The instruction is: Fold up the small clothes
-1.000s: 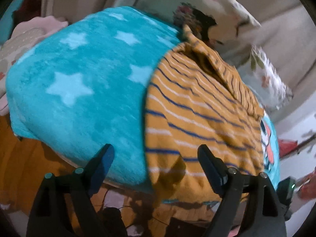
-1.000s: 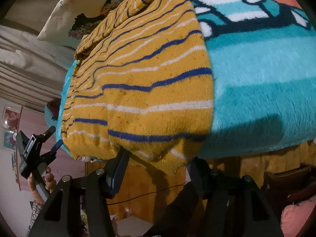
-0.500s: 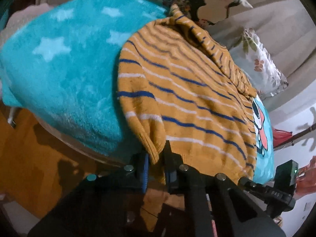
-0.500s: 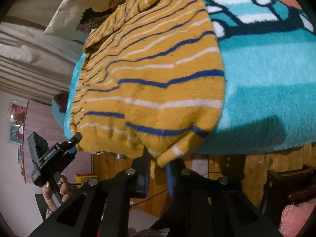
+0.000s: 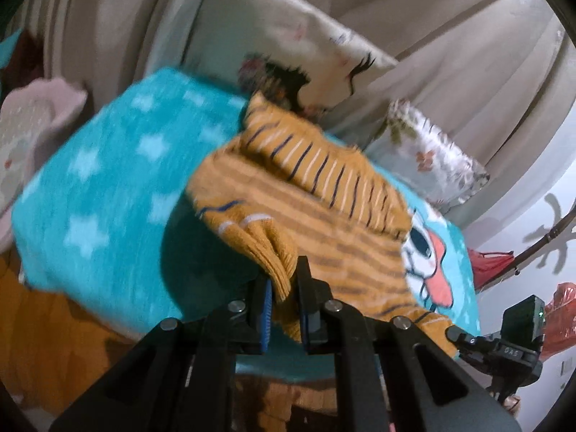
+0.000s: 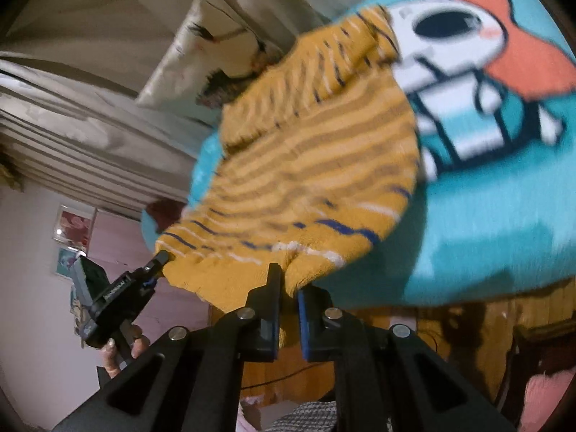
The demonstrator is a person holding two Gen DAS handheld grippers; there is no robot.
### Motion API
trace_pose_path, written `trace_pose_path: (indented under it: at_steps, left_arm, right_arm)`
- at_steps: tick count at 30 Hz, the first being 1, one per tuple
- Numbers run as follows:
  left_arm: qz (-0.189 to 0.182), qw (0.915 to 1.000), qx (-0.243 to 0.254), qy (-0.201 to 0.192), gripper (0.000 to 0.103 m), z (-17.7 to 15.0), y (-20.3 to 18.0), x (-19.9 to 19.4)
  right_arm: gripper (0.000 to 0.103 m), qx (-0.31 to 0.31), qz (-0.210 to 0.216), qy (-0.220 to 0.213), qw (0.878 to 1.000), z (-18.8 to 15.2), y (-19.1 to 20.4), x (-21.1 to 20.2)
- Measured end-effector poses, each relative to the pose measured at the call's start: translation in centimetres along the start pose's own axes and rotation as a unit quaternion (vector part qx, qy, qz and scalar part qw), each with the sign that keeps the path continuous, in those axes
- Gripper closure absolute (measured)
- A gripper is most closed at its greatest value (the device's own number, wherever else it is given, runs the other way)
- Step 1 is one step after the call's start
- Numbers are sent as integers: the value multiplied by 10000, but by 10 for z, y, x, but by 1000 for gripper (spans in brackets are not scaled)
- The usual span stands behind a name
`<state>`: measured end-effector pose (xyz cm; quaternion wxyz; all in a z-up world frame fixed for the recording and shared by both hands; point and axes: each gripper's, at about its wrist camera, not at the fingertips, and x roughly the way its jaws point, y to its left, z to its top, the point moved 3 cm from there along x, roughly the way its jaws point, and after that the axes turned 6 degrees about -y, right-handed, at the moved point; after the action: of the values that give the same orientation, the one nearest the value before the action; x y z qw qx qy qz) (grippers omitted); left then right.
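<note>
A small mustard-yellow sweater (image 5: 324, 194) with blue and white stripes lies on a turquoise blanket (image 5: 108, 194). My left gripper (image 5: 282, 288) is shut on the sweater's near hem corner and holds it lifted off the blanket. My right gripper (image 6: 288, 288) is shut on the other hem corner of the sweater (image 6: 316, 165), also lifted. The hem hangs stretched between the two grippers. The left gripper also shows in the right wrist view (image 6: 158, 259), and the right gripper shows in the left wrist view (image 5: 453, 334).
The blanket (image 6: 504, 216) has white stars and a cartoon figure print. Patterned pillows (image 5: 306, 46) and a floral cushion (image 5: 432, 158) lean against beige curtains behind. A wooden bed edge (image 6: 468, 309) runs below the blanket. Pink clothes (image 5: 32, 118) lie at the far left.
Both grippers closed on the sweater's hem corners and have raised the hem up and forward over the garment; the underside of the sweater now shows.
</note>
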<state>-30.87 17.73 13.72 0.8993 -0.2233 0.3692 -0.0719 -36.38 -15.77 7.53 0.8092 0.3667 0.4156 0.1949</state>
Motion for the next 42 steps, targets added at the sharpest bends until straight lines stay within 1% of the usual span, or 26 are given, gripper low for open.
trace_pose_path:
  at_steps: [2, 5, 6, 7, 8, 11, 13, 15, 19, 23, 27, 30, 31, 32, 35, 36, 37, 39, 40, 42]
  left_arm:
    - [-81, 9999, 64, -87, 91, 27, -10, 10]
    - [-180, 9995, 195, -149, 91, 67, -24, 38]
    - [-213, 9994, 242, -153, 91, 81, -27, 52]
    - [-229, 9992, 283, -146, 91, 91, -31, 63]
    - [-250, 9990, 354, -125, 91, 107, -35, 83]
    - [-240, 9986, 471, -18, 91, 139, -41, 135]
    - [-217, 9984, 515, 106, 91, 152, -41, 167]
    - [-112, 9979, 585, 255, 91, 164, -39, 208]
    - [76, 9968, 635, 474, 91, 174, -30, 263]
    - [118, 9961, 546, 684, 90, 179, -20, 298]
    - [62, 9967, 395, 709, 86, 183, -14, 310]
    - [56, 9980, 301, 561, 71, 187, -11, 309]
    - [75, 9983, 278, 513, 64, 189, -9, 310]
    - [58, 9986, 240, 472, 58, 191, -8, 308]
    - [9, 9988, 164, 463, 51, 197, -5, 304]
    - [-31, 9987, 155, 484, 50, 199, -4, 302]
    - [-70, 9986, 150, 498, 48, 200, -2, 299]
    - [-97, 9984, 190, 527, 46, 200, 1, 292]
    - [-66, 9982, 252, 535, 46, 199, 3, 288]
    - [-25, 9977, 399, 546, 44, 196, 6, 279]
  right_arm:
    - [94, -63, 70, -154, 9998, 21, 13, -2]
    - [94, -113, 112, -397, 9991, 64, 28, 3]
    - [94, -122, 90, -443, 9989, 74, 29, 5]
    - [94, -147, -18, -553, 9984, 93, 32, 13]
    - [94, -129, -102, -628, 9979, 108, 31, 20]
    - [94, 61, -233, -728, 9971, 149, 21, 43]
    - [94, 184, -384, -779, 9961, 177, 12, 66]
    - [94, 408, -537, -804, 9945, 204, -3, 94]
    - [94, 802, -762, -768, 9909, 238, -38, 139]
    - [94, 1152, -897, -713, 9867, 258, -68, 172]
    - [93, 1420, -868, -720, 9834, 271, -83, 190]
    - [92, 1527, -875, -774, 9813, 277, -86, 195]
    - [92, 1525, -888, -776, 9812, 278, -86, 196]
    - [92, 1513, -912, -770, 9813, 280, -86, 198]
    - [92, 1533, -978, -758, 9804, 281, -86, 201]
    - [91, 1602, -967, -762, 9794, 282, -89, 202]
    - [89, 1710, -895, -780, 9781, 283, -91, 201]
    - [77, 2011, -705, -881, 9731, 285, -97, 196]
    - [74, 2125, -664, -999, 9698, 286, -100, 192]
    - [58, 2212, -660, -1230, 9652, 292, -103, 181]
